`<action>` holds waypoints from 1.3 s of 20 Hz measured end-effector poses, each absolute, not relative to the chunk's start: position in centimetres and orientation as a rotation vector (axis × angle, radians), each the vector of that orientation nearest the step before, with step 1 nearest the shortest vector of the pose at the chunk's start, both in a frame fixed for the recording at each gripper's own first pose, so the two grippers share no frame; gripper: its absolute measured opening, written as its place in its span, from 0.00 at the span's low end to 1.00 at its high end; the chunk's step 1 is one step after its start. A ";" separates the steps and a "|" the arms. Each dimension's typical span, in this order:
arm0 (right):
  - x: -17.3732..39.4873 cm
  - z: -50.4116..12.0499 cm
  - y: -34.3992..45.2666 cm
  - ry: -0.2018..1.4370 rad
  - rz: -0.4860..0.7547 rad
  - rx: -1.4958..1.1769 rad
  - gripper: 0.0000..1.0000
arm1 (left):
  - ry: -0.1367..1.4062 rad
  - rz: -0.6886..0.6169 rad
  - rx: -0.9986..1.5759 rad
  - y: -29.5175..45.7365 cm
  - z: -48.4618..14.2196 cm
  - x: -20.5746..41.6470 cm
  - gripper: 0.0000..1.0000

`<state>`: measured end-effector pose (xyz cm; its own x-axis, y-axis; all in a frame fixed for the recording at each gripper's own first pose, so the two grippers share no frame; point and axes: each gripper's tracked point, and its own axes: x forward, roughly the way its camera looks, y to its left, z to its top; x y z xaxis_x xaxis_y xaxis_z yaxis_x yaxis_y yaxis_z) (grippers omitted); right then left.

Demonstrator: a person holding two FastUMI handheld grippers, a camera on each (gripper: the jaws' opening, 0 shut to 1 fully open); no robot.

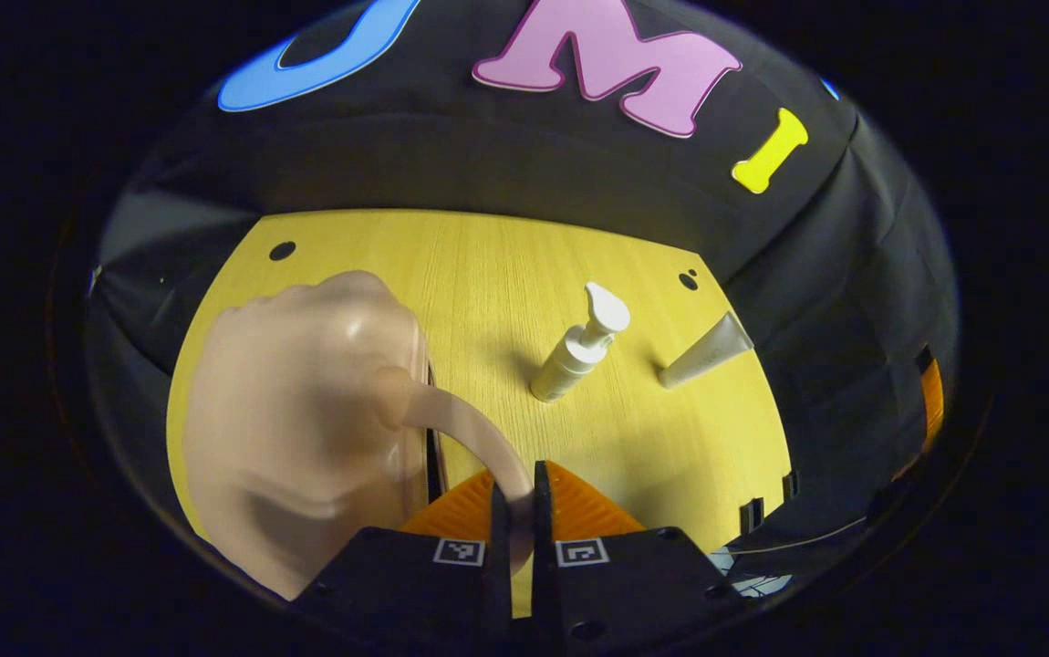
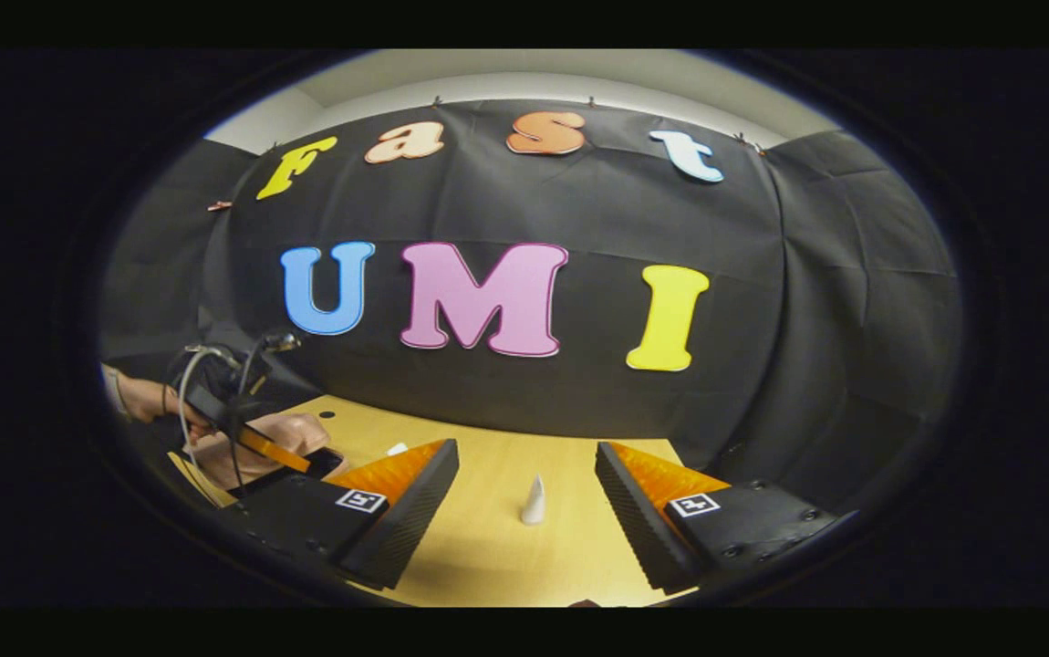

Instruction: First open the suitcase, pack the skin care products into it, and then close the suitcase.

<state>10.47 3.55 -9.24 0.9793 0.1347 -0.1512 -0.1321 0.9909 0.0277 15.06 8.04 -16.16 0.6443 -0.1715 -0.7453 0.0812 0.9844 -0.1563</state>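
Left gripper view: the left gripper [image 1: 515,497] had its two fingers pressed together on the curved handle [image 1: 470,429] of the suitcase [image 1: 296,438]. The suitcase was a pale pink, rounded, glossy shell lying on the left part of the yellow wooden table [image 1: 488,274]. It appeared blurred, and its lower edge was cut off behind the gripper body. A dark seam ran down its right side; whether the lid was parted there could not be told. A white pump bottle [image 1: 579,347] stood past the middle of the table, well apart from the suitcase. A pale squeeze tube [image 1: 705,352] stood to the right of the bottle, cap down, near the table's far right edge.

Right gripper view: the right gripper [image 2: 527,497] was held above the table with its fingers spread wide and nothing between them. The tube [image 2: 534,501] appeared small and white in the gap, farther off on the tabletop. At far left a hand [image 2: 146,401] held the other gripper over the pink suitcase [image 2: 292,433], most of which was hidden behind that gripper and the near finger.
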 end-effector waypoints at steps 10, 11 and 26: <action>12.7 -7.5 13.2 0.139 0.184 0.083 0.96 | 0.641 0.160 -0.037 36.3 -4.0 11.0 0.14; 12.7 -7.2 13.8 0.138 0.178 0.087 0.96 | 0.622 0.196 -0.011 39.5 -4.1 10.8 0.13; 12.9 -12.8 15.6 0.363 0.028 0.132 0.96 | 0.823 0.488 -0.262 63.6 -29.4 9.6 0.21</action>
<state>12.89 15.57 -12.76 0.9344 0.0513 -0.3525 -0.0040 0.9910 0.1337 9.61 63.60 -29.40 0.5787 0.3124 -0.7533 -0.5107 0.8590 -0.0362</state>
